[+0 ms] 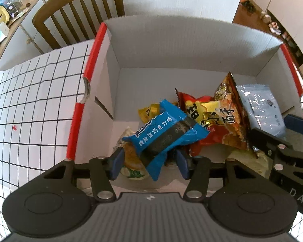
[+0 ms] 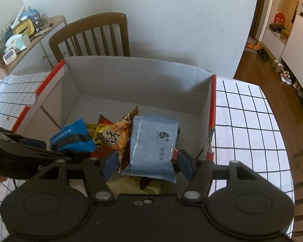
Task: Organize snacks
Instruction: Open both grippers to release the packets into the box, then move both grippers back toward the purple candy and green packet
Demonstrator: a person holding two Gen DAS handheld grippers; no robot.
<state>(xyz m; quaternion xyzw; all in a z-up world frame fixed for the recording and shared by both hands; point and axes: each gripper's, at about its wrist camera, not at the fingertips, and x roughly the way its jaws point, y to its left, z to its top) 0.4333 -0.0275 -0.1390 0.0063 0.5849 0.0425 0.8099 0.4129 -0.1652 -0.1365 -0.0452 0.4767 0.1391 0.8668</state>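
Snacks are lying heaped in the near half of a white cardboard box (image 1: 171, 46) with red-edged side walls, which is sitting on my desk (image 1: 30, 104) under a white cloth with a dark grid. I am holding my left tongs (image 1: 148, 164) over the box, pointing steeply down, with a bright blue packet (image 1: 163, 133) between the blue pads; the pads are standing apart, with a gap showing on the right side of the packet, so I am not clamping it, and whether the left pad is touching the wrapper I cannot tell. The blue packet is resting tilted on a yellow-and-green packet (image 1: 131, 167) beneath it and leaning against a red packet (image 1: 194, 109) and an orange crisp bag (image 1: 230, 117). I am holding my right tongs (image 2: 148, 163) over the right side of the box, with a pale blue packet (image 2: 153, 147) between the pads; these pads are likewise standing apart, each clear of the packet's edges, gripping nothing. The pale blue packet is lying propped against the orange crisp bag (image 2: 119, 135), close to the box's right wall. The far half of the box floor is showing bare cardboard. A wooden chair (image 2: 93, 36) is standing behind the box against the wall, and a sideboard (image 2: 50, 26) carrying small household items is standing to the left of it.
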